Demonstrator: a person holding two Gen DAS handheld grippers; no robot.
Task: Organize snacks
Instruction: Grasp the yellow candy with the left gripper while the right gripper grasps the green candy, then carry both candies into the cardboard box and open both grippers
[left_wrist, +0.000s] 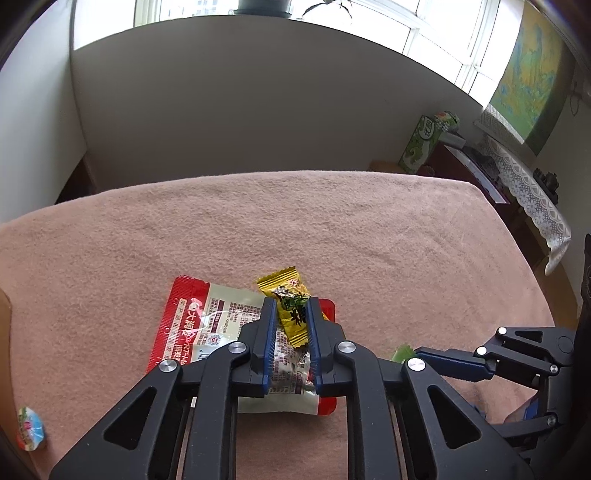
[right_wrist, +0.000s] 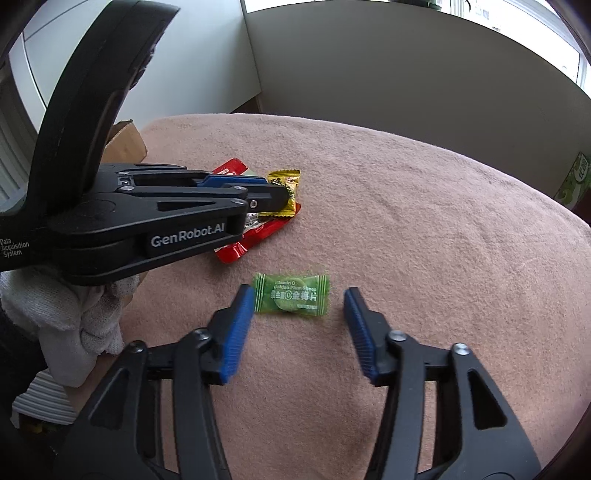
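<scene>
The yellow candy sits pinched between the blue pads of my left claw, which is closed down to the width of the wrapper and grips it across its middle; the crimped far end sticks out past my fingertips. Whether it is lifted or touching I cannot tell, but it lies over the right end of the red and white packet, which lies flat on the pink cloth.

In the right wrist view the green candy lies flat on the cloth just ahead of my right claw. That claw stands wide open and holds nothing; its left pad tip is right at the wrapper's left crimp, its right pad well clear of the other end.

By count: two small wrapped candies, one yellow and one green, one large packet, and one small round sweet in a pale blue and pink wrapper near the cloth's left edge.

The cloth ahead of both claws is broad and bare up to its far edge, where a grey wall rises. To the right it runs out to a rounded edge beside a green box. On the left a cardboard box stands at the cloth's border, close behind my left claw.
</scene>
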